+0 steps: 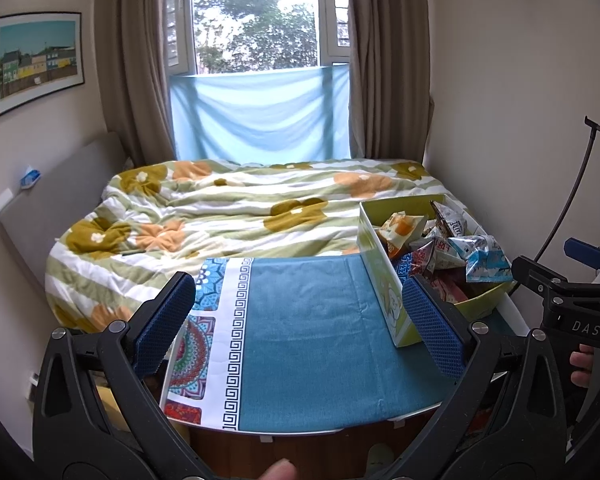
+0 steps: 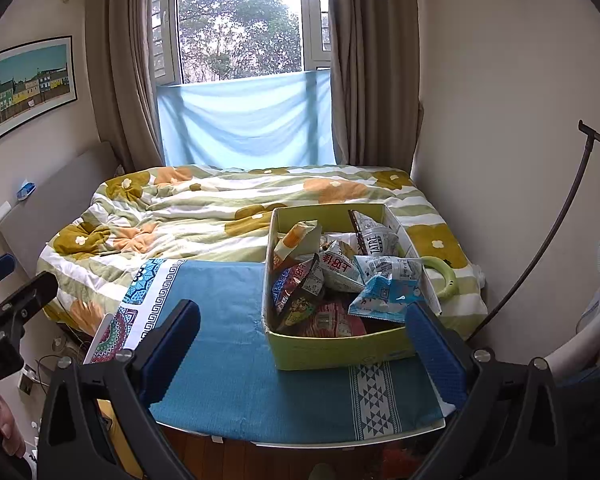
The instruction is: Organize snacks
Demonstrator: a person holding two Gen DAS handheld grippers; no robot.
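A green cardboard box full of snack packets stands on the right part of a small table covered by a blue cloth. The box also shows in the left wrist view, at the right. My left gripper is open and empty above the bare cloth, left of the box. My right gripper is open and empty, just in front of the box. The right gripper's body shows at the right edge of the left wrist view.
A bed with a flowered quilt lies beyond the table, under a window with curtains. A grey headboard stands at the left. A green ring lies on the quilt right of the box. A black curved rod stands at the right wall.
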